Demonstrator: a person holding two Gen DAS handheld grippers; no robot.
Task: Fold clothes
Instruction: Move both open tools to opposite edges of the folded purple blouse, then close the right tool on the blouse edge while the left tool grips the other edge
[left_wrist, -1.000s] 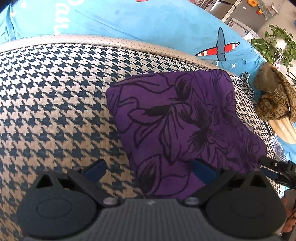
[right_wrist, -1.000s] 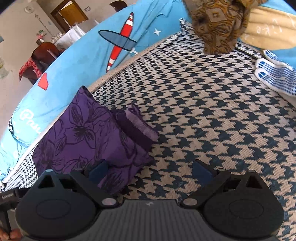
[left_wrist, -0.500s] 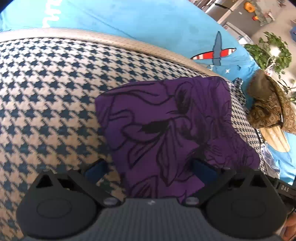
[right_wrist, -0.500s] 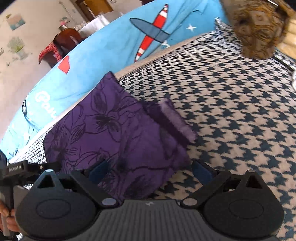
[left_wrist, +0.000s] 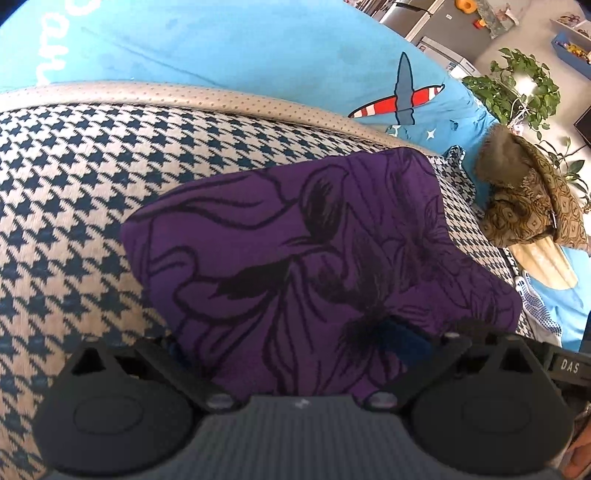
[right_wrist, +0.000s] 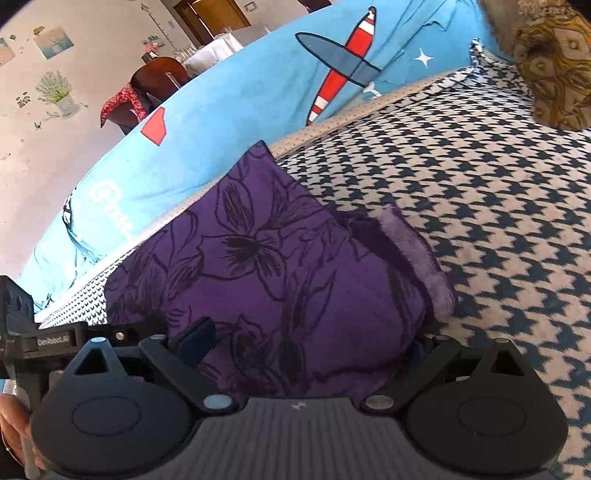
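A folded purple cloth with black flower outlines (left_wrist: 295, 251) lies on the houndstooth cover (left_wrist: 74, 184). My left gripper (left_wrist: 286, 345) is open, and its wide-spread fingers straddle the cloth's near edge. The cloth drapes over its left pad, while the right blue pad (left_wrist: 400, 343) shows. From the other side, my right gripper (right_wrist: 306, 345) is open too, and the same cloth (right_wrist: 277, 266) sits between its fingers. A paler folded flap (right_wrist: 417, 258) sticks out at the cloth's right. Each gripper shows at the edge of the other's view.
A bright blue sheet with a red-and-grey plane print (left_wrist: 258, 48) lies beyond the cover's beige edge. A brown patterned garment (left_wrist: 532, 206) is heaped at the right, with a white dotted glove (left_wrist: 535, 306) below it. A hand (right_wrist: 14, 424) holds the other tool.
Both grippers have moved forward onto the purple cloth. Its near edge now lies between each pair of fingers, where before it lay ahead of them. The cloth itself has hardly shifted.
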